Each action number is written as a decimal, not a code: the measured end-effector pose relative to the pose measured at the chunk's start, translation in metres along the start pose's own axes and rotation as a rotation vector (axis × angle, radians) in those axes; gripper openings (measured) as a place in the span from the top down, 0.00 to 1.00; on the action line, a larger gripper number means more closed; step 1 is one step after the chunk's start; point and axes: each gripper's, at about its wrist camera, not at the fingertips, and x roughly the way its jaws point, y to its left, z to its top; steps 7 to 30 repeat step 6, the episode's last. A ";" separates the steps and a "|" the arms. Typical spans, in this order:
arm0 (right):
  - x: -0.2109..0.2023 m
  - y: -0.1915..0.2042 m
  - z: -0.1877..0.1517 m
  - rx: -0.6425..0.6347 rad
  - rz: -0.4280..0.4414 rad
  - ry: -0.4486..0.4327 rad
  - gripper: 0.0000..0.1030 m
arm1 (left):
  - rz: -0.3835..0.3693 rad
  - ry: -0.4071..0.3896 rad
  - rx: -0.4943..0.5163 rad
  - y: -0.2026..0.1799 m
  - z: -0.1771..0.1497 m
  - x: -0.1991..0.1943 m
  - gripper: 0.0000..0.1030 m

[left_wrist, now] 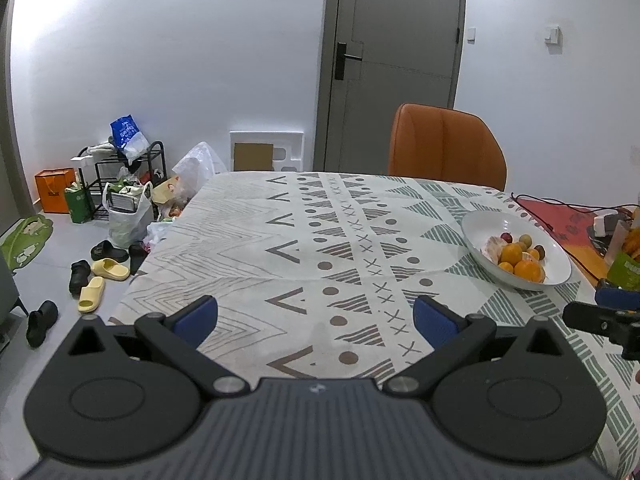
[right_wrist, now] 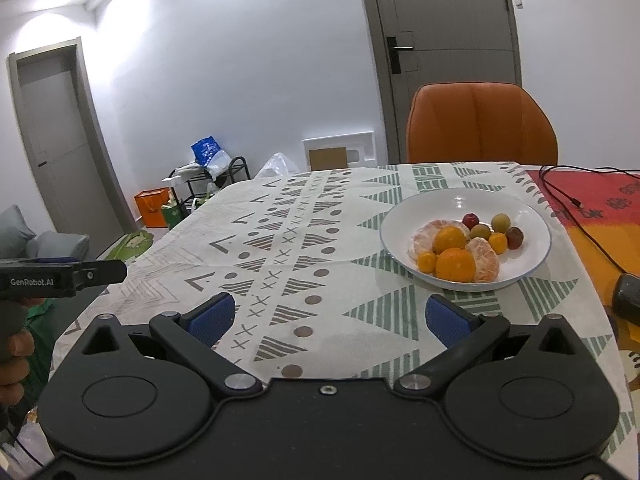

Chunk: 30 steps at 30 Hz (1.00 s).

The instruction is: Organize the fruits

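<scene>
Both released grippers, left gripper (left_wrist: pixel 316 318) and right gripper (right_wrist: pixel 328 318), hover above the patterned-cloth bench (right_wrist: pixel 304 248), apparently before or after any pick, so the next move would be reaching to the white ceramic bowl (right_wrist: pixel 528 216) of mixed fruits (right_wrist: pixel 456 264).

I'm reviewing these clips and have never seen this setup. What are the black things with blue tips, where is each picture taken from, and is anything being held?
No robot here: a person holds a hand-operated gripper in each hand, each with a camera looking along its fingers. One picture is from the left gripper, the other from the right gripper. Both are open and hold nothing. On the patterned tablecloth stands a white bowl holding whole oranges, peeled segments and small round fruits. Cables lie at the right; an orange chair stands behind the table.
</scene>
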 end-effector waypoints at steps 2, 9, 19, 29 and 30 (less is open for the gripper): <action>-0.001 -0.003 0.001 0.008 -0.003 -0.003 0.00 | -0.004 0.002 0.004 -0.002 0.002 0.003 0.00; 0.000 -0.009 0.003 0.026 0.010 -0.011 0.00 | -0.008 -0.004 0.023 -0.009 0.004 0.007 0.00; 0.000 -0.009 0.003 0.026 0.010 -0.011 0.00 | -0.008 -0.004 0.023 -0.009 0.004 0.007 0.00; 0.000 -0.009 0.003 0.026 0.010 -0.011 0.00 | -0.008 -0.004 0.023 -0.009 0.004 0.007 0.00; 0.000 -0.009 0.003 0.026 0.010 -0.011 0.00 | -0.008 -0.004 0.023 -0.009 0.004 0.007 0.00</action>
